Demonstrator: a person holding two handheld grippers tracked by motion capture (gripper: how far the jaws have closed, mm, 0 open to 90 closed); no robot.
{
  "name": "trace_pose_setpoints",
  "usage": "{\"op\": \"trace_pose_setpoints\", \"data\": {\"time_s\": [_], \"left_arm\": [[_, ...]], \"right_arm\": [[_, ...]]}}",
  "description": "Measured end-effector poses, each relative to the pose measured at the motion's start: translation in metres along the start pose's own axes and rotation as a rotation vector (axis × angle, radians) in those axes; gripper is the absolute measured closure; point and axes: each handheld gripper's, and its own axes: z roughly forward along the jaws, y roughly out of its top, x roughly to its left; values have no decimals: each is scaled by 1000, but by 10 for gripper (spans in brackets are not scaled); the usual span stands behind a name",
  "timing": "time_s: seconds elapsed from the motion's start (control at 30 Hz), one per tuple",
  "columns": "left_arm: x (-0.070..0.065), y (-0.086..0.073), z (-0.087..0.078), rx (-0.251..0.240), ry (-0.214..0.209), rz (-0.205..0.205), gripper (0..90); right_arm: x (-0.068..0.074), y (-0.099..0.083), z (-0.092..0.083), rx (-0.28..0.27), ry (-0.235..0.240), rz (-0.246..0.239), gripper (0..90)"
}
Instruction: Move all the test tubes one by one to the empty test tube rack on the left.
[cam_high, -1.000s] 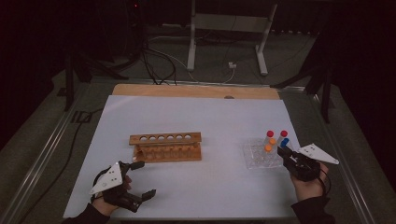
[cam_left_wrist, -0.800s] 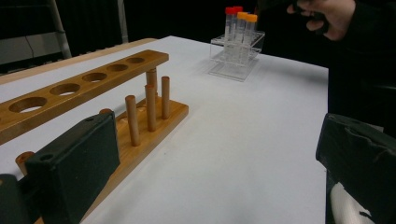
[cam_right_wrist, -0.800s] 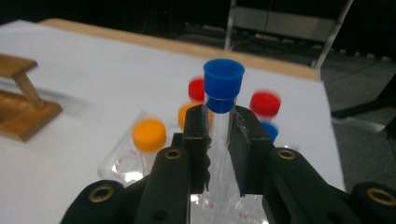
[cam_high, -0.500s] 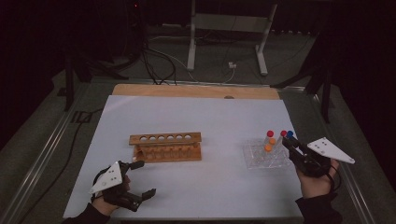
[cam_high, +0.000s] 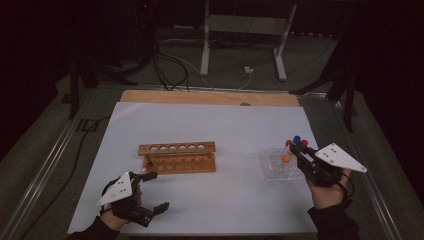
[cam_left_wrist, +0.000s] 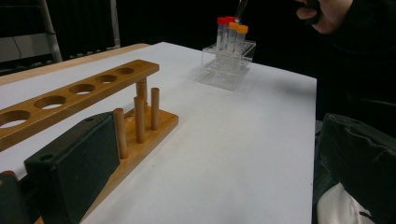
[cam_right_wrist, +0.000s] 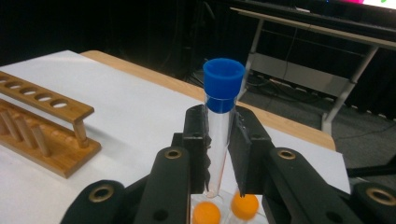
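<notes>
1. The right gripper (cam_right_wrist: 220, 154) pinches a clear plastic test tube with a blue cap (cam_right_wrist: 222, 109) between its two black jaws; the tube stands nearly upright, its cap above the jaw tips.
2. In the high view the right gripper (cam_high: 299, 148) sits above the far right part of the clear plastic tube rack (cam_high: 274, 170), with the blue cap (cam_high: 297, 139) at its tip.
3. The rounded bottom of the held tube hangs just above the rack, free of its slots, as the right gripper view shows.
4. Two orange-capped tubes (cam_right_wrist: 207, 213) stand in the rack directly below the jaws.
5. In the left gripper view, red-capped and orange-capped tubes (cam_left_wrist: 232, 35) stand in the clear rack (cam_left_wrist: 224, 74) across the white table sheet (cam_left_wrist: 243, 140).
6. The left gripper (cam_high: 152, 190) rests near the front left corner of the sheet (cam_high: 210, 120), its jaws spread wide with nothing between them.
7. The wooden test tube rack with a row of round holes and upright pegs (cam_high: 177, 156) lies just beyond the left gripper, well apart from the clear rack.
</notes>
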Motion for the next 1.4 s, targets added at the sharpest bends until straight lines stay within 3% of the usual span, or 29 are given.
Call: {"op": "trace_pose_setpoints", "data": {"time_s": [0.17,0.33,0.47,0.57,0.67,0.97,1.23,1.4], "left_arm": [[2,3,0,-10,-2,-16,5],[2,14,5,12,-25,-23,5],[2,27,10,31,-38,-8,5],[4,41,16,18,-57,-40,5],[5,55,21,7,-69,-45,5],[6,93,38,6,-143,-5,5],[4,106,65,21,-212,6,6],[0,111,81,13,-238,25,71]], "right_arm": [[7,6,5,-7,40,-12,766],[18,12,11,-11,98,-21,766],[31,12,19,0,153,-26,766],[43,9,26,21,202,-35,766],[54,7,32,37,245,-52,766],[78,0,44,76,360,-68,767],[96,-3,48,91,442,-78,766],[108,-6,50,113,493,-88,767]]}}
